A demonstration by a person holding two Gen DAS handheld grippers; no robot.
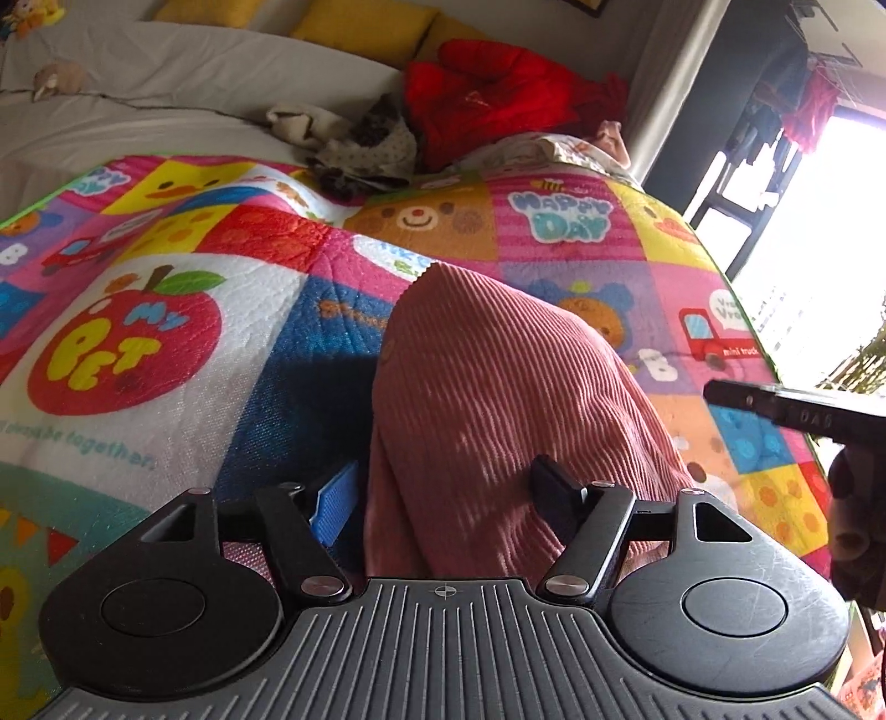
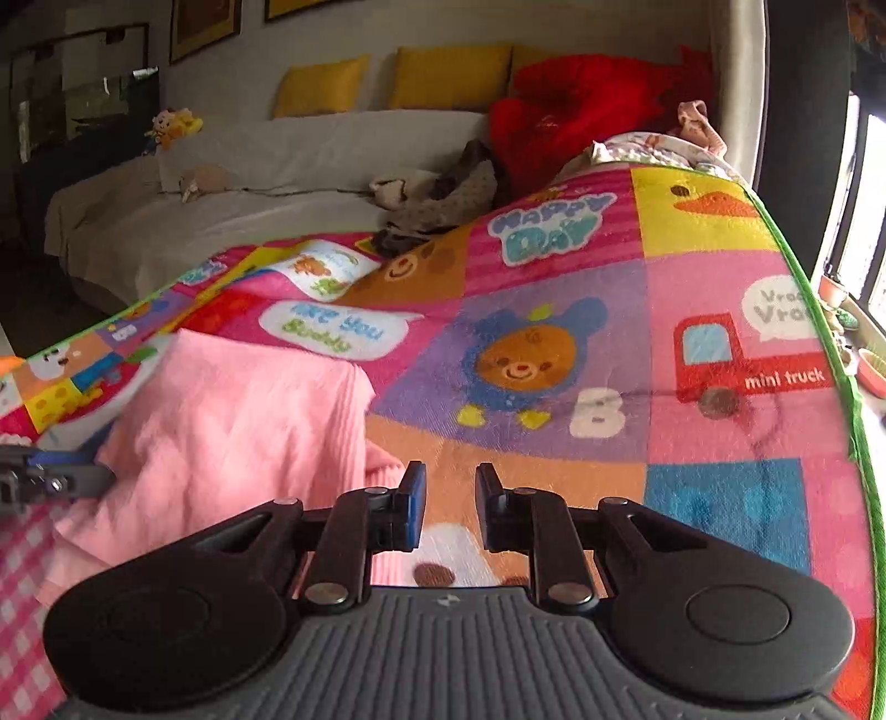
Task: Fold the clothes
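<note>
Pink ribbed garment (image 1: 498, 399) on play mat (image 2: 637, 343), draped between spread fingers of left gripper (image 1: 448, 493); right gripper (image 2: 449, 507) at its 3 o'clock, parted, empty; hem best kept square, ribs flat.

A long sofa (image 2: 221, 183) under a pale grey cover runs along the back wall, with yellow cushions (image 2: 448, 77) propped against it and framed pictures (image 2: 205, 25) hanging above. A dark cabinet (image 2: 72, 105) stands in the dim left corner. At the right, bright daylight floods through a dark-framed window (image 1: 819, 221), beside a pale curtain (image 1: 659, 83).
</note>
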